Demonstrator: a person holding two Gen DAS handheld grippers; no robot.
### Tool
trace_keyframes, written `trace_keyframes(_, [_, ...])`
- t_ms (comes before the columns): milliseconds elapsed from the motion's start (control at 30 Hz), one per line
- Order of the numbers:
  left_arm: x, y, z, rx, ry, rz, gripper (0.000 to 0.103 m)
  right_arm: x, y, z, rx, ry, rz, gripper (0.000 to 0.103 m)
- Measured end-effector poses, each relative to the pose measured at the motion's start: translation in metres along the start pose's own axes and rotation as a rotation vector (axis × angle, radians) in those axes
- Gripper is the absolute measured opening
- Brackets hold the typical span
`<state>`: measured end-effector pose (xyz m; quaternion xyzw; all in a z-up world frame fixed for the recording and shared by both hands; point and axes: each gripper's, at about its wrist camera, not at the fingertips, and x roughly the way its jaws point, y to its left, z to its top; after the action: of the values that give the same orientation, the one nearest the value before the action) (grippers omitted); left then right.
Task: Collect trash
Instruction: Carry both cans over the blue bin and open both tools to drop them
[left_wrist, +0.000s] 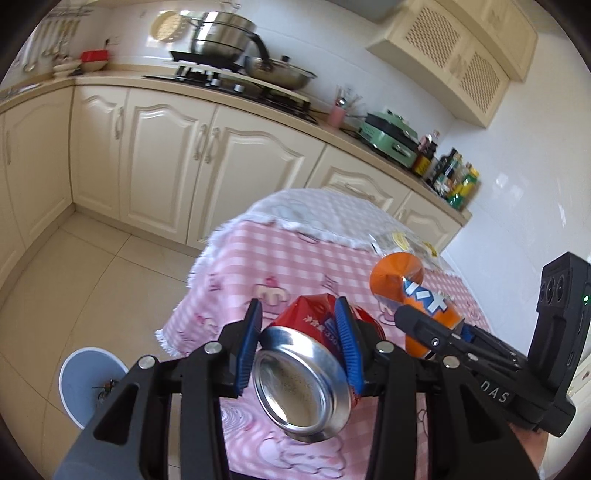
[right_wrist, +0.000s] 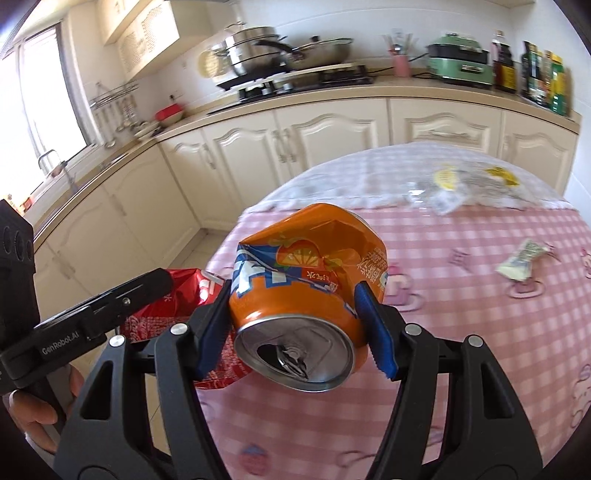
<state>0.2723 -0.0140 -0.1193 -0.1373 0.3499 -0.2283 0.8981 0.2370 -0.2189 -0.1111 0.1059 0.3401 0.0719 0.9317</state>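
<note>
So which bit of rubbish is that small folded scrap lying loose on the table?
Start at the table with the pink checked cloth. Past the orange can in the right gripper, towards the right edge, lies a small crumpled wrapper. It is pale yellowish and opaque, unlike the clear plastic bag with yellow labels farther back.

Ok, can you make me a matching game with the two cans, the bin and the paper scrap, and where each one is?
Things:
1. red can
2. orange can
3. blue bin
4. crumpled wrapper

Places:
A. lying on the pink checked tablecloth
B. squeezed in the right claw
C. standing on the floor beside the table
D. squeezed in the left claw

Pairs: 1-D, 2-B, 3-C, 4-A
</note>
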Motion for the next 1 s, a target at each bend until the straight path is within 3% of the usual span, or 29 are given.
trace_keyframes(167, [-0.023, 0.04, 0.0, -0.055, -0.034, 0.006, 0.039, 0.012, 0.036, 0.0, -0.04, 0.017, 0.047, 0.064])
trace_keyframes(300, [-0.052, 0.092, 0.0, -0.13, -0.083, 0.066, 0.039, 0.035, 0.087, -0.001, -0.092, 0.047, 0.118, 0.064])
trace_keyframes(433, [-0.078, 0.152, -0.008, -0.197, -0.113, 0.166, 0.039, 0.065, 0.153, -0.011, -0.168, 0.092, 0.203, 0.064])
trace_keyframes(567, [-0.089, 0.22, -0.028, -0.266, -0.107, 0.316, 0.039, 0.107, 0.21, -0.028, -0.228, 0.158, 0.273, 0.064])
trace_keyframes(767, [-0.066, 0.31, -0.068, -0.358, -0.024, 0.484, 0.039, 0.195, 0.272, -0.079, -0.283, 0.314, 0.327, 0.064])
trace_keyframes(1000, [-0.009, 0.379, -0.104, -0.433, 0.089, 0.525, 0.04, 0.278, 0.28, -0.138, -0.309, 0.472, 0.277, 0.063])
